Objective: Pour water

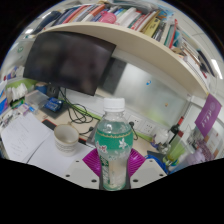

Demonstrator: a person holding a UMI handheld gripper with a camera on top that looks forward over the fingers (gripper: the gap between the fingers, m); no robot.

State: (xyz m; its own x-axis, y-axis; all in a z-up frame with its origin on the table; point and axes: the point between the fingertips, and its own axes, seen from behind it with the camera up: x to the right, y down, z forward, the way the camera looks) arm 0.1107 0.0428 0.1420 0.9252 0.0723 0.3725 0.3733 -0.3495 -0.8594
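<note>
A clear water bottle (113,138) with a white cap and a green label stands upright between my fingers. My gripper (114,162) is shut on it, and both magenta pads (92,161) press against its lower body. A pale round cup (65,137) sits on the white desk (30,138), to the left of the bottle and a little beyond the fingers. I cannot tell whether the bottle's base touches the desk.
A dark monitor (70,60) stands behind the cup, with cables and a blue box (50,103) at its foot. A long shelf of books (130,25) runs overhead. Small items clutter the desk (165,140) to the right, near a purple sign (209,115).
</note>
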